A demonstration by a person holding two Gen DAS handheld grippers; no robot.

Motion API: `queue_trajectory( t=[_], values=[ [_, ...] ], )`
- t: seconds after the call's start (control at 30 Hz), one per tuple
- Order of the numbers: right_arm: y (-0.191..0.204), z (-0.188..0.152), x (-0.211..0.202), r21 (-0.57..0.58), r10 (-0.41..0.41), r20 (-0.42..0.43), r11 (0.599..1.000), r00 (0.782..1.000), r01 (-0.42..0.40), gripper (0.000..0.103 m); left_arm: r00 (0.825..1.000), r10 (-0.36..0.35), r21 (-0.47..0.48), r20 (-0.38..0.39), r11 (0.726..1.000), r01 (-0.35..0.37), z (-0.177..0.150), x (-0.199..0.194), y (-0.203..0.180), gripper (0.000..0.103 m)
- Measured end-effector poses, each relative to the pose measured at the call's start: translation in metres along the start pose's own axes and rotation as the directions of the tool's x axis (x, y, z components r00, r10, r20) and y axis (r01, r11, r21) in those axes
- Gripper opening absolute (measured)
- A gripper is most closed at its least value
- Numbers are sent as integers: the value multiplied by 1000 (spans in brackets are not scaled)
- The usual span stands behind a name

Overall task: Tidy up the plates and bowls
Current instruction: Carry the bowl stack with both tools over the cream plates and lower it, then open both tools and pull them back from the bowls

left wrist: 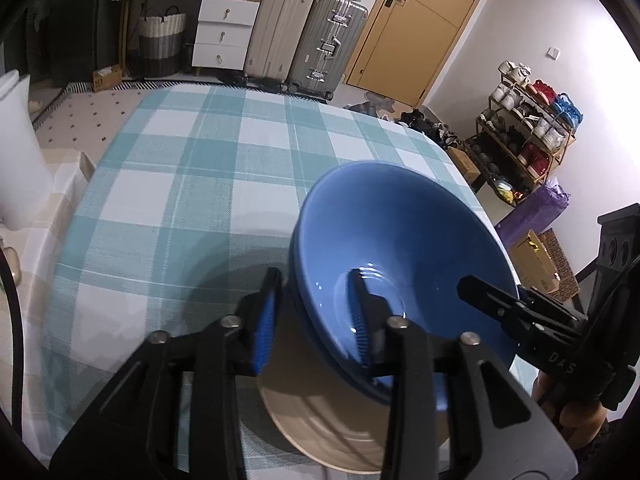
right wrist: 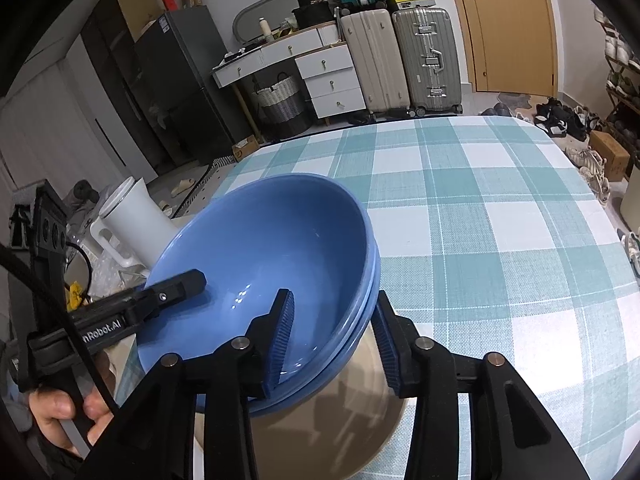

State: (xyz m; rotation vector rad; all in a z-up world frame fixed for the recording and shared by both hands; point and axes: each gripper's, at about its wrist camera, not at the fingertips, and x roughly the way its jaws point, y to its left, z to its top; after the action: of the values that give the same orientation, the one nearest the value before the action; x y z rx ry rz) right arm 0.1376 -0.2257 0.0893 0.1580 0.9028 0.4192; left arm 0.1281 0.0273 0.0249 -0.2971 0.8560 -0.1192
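Two glossy blue ceramic bowls [left wrist: 400, 240], nested one inside the other — rims stacked close, the double edge plain in the right wrist view [right wrist: 372, 276]. Wide-mouthed, sloping to a small flat floor with light glinting off the glaze. Tilted, not level: mouths turned up and away from both cameras, near edges low. Round, so no long axis to speak of. Empty inside, save for gripper fingers reaching in.

Sitting on a broad beige plate [left wrist: 336, 436] with faint concentric rings, itself lying flat on the teal-and-white checked tablecloth [left wrist: 192, 184] near the table's front edge.

Left gripper [left wrist: 316, 316] straddling the bowls' left wall: one blue-padded finger outside, the other inside, a gap showing at the outer pad — jaws apart, not pressing. Right gripper [right wrist: 334, 340] astride the opposite wall, inner pad in the bowl, outer pad just clear of the rims — likewise parted, not clamped.

Beyond the table: beige and silver hard-shell suitcases [right wrist: 400, 56], a white drawer unit [right wrist: 332, 80], a white plastic kettle [right wrist: 132, 224] off to the left.
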Motion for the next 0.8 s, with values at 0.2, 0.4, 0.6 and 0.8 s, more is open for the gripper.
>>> queue_trajectory(
  t=[0.2,0.4,0.6,0.8],
  values=[
    [2,0,-8,-48,-11,24,999,1000,12,57,995,84,65,54,994,-87,-3,-18,-4,66],
    [-1,-1,-19,-76,9,38,997,999,-6,76,993,43,97,108,994,-54,-7,-44,-6,84],
    [-2,-5,-34,-115,35,53,993,998,-28,91,990,-11,101,142,995,-4,-18,-69,-4,102],
    [0,-14,-56,-178,59,126,983,990,-35,102,975,-31,161,222,987,-6,-35,-97,-9,102]
  ],
)
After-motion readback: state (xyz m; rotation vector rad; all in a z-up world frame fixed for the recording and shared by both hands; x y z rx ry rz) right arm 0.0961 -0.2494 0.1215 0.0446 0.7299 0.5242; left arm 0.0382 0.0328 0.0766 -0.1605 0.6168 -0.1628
